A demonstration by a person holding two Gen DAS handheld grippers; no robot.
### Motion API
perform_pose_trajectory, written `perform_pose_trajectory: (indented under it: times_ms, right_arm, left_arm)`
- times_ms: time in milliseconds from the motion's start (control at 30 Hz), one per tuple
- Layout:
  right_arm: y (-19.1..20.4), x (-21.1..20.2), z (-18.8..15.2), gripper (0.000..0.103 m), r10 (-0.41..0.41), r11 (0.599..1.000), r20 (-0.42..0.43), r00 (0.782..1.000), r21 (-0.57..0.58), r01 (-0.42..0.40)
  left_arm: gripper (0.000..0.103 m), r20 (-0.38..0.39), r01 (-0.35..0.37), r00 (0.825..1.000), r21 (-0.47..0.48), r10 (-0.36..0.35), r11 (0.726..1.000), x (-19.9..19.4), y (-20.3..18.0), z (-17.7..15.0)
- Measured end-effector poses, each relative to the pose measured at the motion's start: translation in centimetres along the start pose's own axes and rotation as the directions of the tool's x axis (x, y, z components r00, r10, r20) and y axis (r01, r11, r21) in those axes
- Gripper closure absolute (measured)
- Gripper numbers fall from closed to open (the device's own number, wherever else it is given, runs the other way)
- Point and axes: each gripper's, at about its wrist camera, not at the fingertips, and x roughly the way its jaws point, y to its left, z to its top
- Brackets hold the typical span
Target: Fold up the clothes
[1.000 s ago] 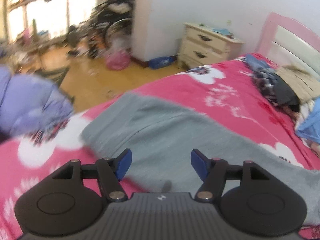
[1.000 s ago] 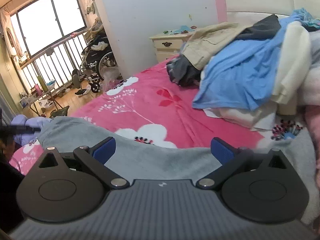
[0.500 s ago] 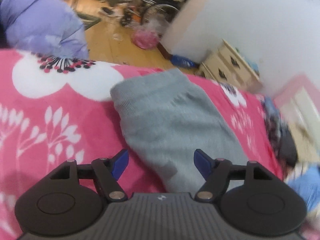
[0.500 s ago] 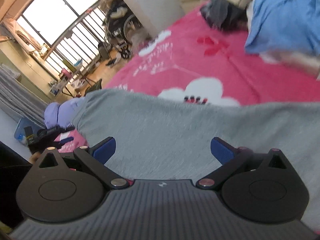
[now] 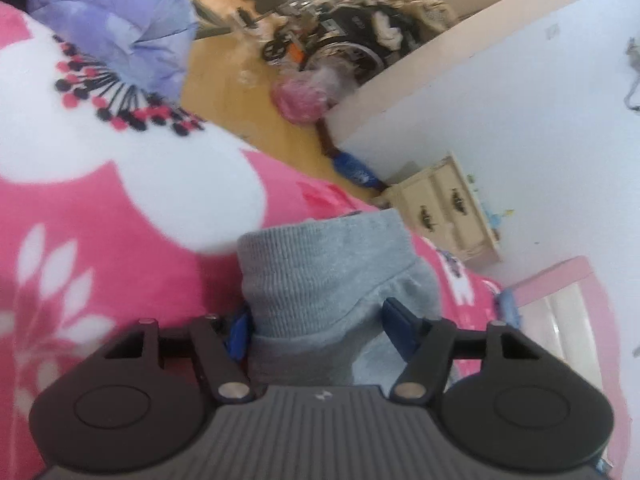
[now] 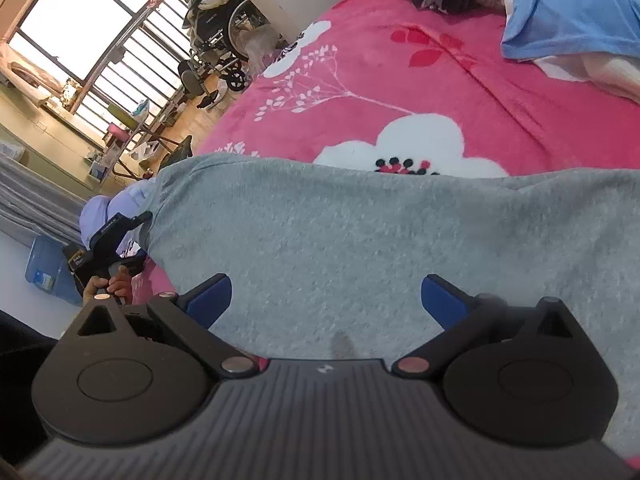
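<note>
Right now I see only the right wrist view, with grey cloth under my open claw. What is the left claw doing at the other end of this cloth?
Observer: The left claw has the ribbed cuff of the grey garment between its fingers, and its jaws are closing.
Operator: Is the cuff already pinched?
Observer: Not clearly. One blue pad meets the cloth; I cannot tell whether the other presses.
Operator: What lies beyond that cuff?
Observer: The pink blanket, then a cream nightstand against the white wall.
</note>
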Motion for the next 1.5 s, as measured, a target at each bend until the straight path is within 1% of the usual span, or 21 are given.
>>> perform_pose_trajectory:
  times_ms: [33, 133, 200, 233, 333, 433, 667, 833, 933, 1000, 1067, 1133, 1167, 1200, 1267, 1300, 1333, 1367, 1400, 1467, 1500]
  right_arm:
    - [0.1, 0.1, -0.1, 0.001, -0.003, 1.0, -0.004, 1.0, -0.002, 0.003]
    - [0.6, 0.3, -0.3, 0.001, -0.022, 0.999, -0.015, 1.0, -0.027, 0.022]
    - [0.8, 0.5, -0.4, 0.001, -0.043, 0.998, -0.023, 0.999, -0.042, 0.042]
    - [0.9, 0.7, -0.3, 0.001, -0.052, 0.998, -0.026, 0.998, -0.046, 0.051]
    - [1.2, 0.9, -0.2, 0.001, -0.084, 0.995, -0.031, 0.996, -0.063, 0.082]
    - [1.5, 0.8, 0.0, 0.001, -0.119, 0.99, -0.03, 0.992, -0.085, 0.116]
    - [1.2, 1.5, 1.0, 0.001, -0.188, 0.979, -0.031, 0.982, -0.082, 0.185]
    - [0.8, 2.3, 1.3, 0.001, -0.215, 0.975, -0.042, 0.976, -0.068, 0.212]
    - [0.6, 3.0, 1.1, 0.001, -0.212, 0.975, -0.058, 0.976, -0.073, 0.208]
    - [0.5, 3.5, 0.9, 0.001, -0.216, 0.975, -0.073, 0.974, -0.075, 0.211]
    - [0.1, 3.9, 0.5, 0.001, -0.223, 0.973, -0.089, 0.971, -0.072, 0.217]
    - [0.0, 3.8, 0.2, 0.001, -0.232, 0.971, -0.095, 0.968, -0.075, 0.226]
    - [0.0, 3.6, 0.0, 0.001, -0.238, 0.97, -0.091, 0.967, -0.078, 0.231]
    - [-0.1, 3.3, -0.3, 0.001, -0.243, 0.968, -0.086, 0.966, -0.082, 0.236]
    - [-0.3, 2.5, -0.9, 0.001, -0.253, 0.966, -0.069, 0.965, -0.078, 0.248]
    - [-0.4, 2.0, -1.3, 0.001, -0.26, 0.964, -0.06, 0.964, -0.072, 0.255]
    - [-0.5, 1.6, -1.8, 0.001, -0.269, 0.962, -0.049, 0.962, -0.066, 0.266]
    - [-0.5, 1.1, -2.4, 0.001, -0.279, 0.959, -0.038, 0.959, -0.06, 0.277]
    - [-0.6, 0.6, -2.9, 0.001, -0.29, 0.956, -0.026, 0.957, -0.054, 0.288]
    - [-0.5, -0.3, -4.2, 0.002, -0.338, 0.94, 0.002, 0.941, -0.051, 0.337]
    - [-0.4, -0.8, -4.8, 0.002, -0.364, 0.93, 0.016, 0.931, -0.05, 0.364]
  left_arm:
    - [0.037, 0.001, 0.014, 1.0, -0.001, -0.014, 1.0, 0.0, 0.4, -0.1]
    - [0.046, 0.025, 0.031, 0.999, -0.071, -0.03, 0.997, 0.5, 1.8, 0.0]
    - [0.056, 0.05, 0.036, 0.998, -0.097, -0.032, 0.995, 0.8, 1.9, 0.1]
    - [0.065, 0.058, 0.036, 0.998, -0.089, -0.031, 0.995, 1.0, 1.7, 0.1]
    - [0.074, 0.093, 0.013, 0.996, -0.092, -0.004, 0.996, 1.1, 1.1, 0.1]
    - [0.077, 0.128, 0.022, 0.992, -0.126, -0.005, 0.992, 0.8, 1.2, 0.5]
    - [0.08, 0.164, 0.073, 0.985, -0.119, -0.053, 0.99, 1.2, 0.3, 3.8]
    - [0.081, 0.216, 0.077, 0.975, -0.135, -0.046, 0.988, 1.4, 1.0, 7.4]
    - [0.08, 0.187, 0.05, 0.982, -0.144, -0.022, 0.988, 2.2, 2.3, 8.8]
    - [0.079, 0.157, 0.019, 0.988, -0.135, 0.003, 0.991, 3.0, 2.9, 8.7]
    - [0.071, 0.146, -0.003, 0.989, -0.124, 0.022, 0.992, 3.2, 3.2, 8.7]
    - [0.067, 0.129, -0.016, 0.991, -0.113, 0.031, 0.993, 3.0, 3.1, 8.9]
    - [0.063, 0.118, -0.024, 0.992, -0.107, 0.037, 0.994, 2.9, 2.9, 9.1]
    - [0.061, 0.108, -0.032, 0.993, -0.101, 0.043, 0.994, 2.8, 2.8, 9.4]
    - [0.054, 0.096, -0.069, 0.993, -0.07, 0.076, 0.995, 2.2, 2.3, 10.0]
    - [0.053, 0.108, -0.098, 0.989, -0.058, 0.104, 0.993, 1.6, 1.8, 10.2]
    - [0.05, 0.135, -0.119, 0.983, -0.056, 0.125, 0.991, 1.0, 1.5, 10.4]
    - [0.047, 0.169, -0.138, 0.975, -0.055, 0.145, 0.989, 0.0, 1.1, 10.4]
    - [0.047, 0.211, -0.153, 0.964, -0.055, 0.161, 0.987, -1.1, 0.7, 10.5]
    - [0.047, 0.285, -0.182, 0.94, -0.038, 0.185, 0.983, -3.1, -0.5, 10.5]
    - [0.047, 0.296, -0.195, 0.937, 0.005, 0.185, 0.981, -3.5, -1.5, 10.3]
